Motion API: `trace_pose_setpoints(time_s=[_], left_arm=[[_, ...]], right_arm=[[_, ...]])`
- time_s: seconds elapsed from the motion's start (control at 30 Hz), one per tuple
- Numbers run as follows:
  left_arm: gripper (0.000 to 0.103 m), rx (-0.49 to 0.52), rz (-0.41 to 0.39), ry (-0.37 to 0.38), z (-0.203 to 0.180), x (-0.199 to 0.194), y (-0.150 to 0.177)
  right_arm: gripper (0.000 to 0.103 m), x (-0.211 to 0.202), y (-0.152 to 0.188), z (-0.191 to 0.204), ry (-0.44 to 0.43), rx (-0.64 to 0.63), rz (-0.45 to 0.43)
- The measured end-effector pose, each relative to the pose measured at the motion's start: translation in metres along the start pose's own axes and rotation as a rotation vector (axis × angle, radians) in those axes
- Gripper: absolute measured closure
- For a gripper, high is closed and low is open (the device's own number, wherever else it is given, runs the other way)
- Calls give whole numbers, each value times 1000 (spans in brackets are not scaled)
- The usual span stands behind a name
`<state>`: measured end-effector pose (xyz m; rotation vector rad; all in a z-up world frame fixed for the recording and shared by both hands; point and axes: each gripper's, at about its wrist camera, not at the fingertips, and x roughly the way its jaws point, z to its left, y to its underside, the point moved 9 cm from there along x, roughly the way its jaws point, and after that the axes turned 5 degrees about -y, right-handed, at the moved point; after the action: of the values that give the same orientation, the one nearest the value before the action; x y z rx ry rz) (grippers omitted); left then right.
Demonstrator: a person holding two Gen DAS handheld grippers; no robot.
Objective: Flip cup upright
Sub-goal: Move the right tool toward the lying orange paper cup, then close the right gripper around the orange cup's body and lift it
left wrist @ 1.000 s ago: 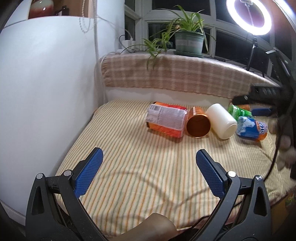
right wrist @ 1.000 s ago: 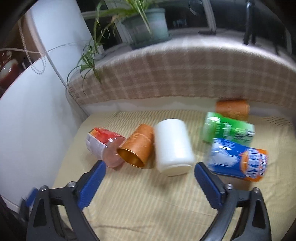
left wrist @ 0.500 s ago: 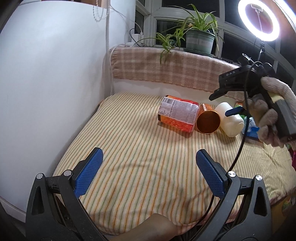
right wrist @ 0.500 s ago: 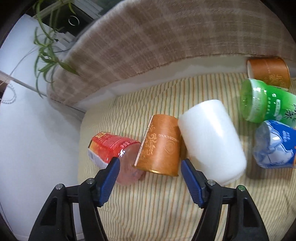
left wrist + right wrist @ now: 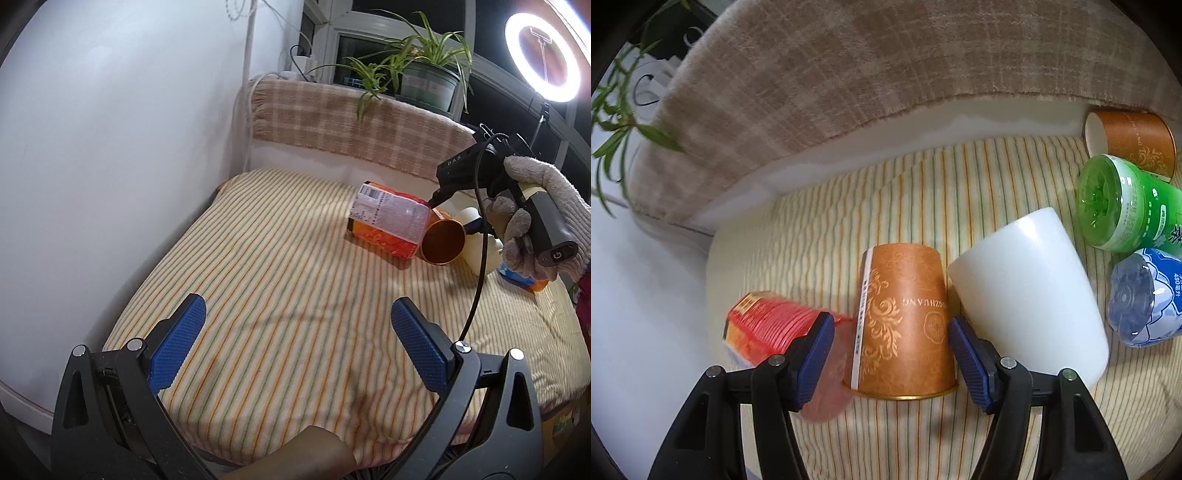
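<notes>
The right gripper [image 5: 891, 350] has closed in, jaws narrowly straddling the untouched orange cup [image 5: 905, 325] (lying down, mouth toward the camera, long axis along the fingers), left gripper [image 5: 295, 347] wide

Striped bed cover [image 5: 280, 295]; orange cup [image 5: 905, 325], white cup [image 5: 1027, 295], bottles lying.

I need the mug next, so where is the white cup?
The white cup lies on its side on the striped cloth, right of the orange paper cup.

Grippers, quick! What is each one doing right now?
Left gripper: open, holding nothing, over the striped cloth.
Right gripper: open, one finger on each side of the orange cup, not yet squeezing it.
</notes>
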<state>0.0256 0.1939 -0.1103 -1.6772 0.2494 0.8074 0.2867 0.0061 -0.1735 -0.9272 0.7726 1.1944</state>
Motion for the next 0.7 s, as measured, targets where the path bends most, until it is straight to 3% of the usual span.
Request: trace_pose_setpoints(time_s=[0.37,0.5,0.7], left_arm=[[1,-24,6,-2,10,4,-1],[1,-31,8,-3,11,6,-2],[1,-20,3,-1,8,5,-3]], right_arm=[[39,26,-9,1,94,-13,21],[40,29,-10,4,89,-24,16],[41,2,-6,4,61,-68,-19]])
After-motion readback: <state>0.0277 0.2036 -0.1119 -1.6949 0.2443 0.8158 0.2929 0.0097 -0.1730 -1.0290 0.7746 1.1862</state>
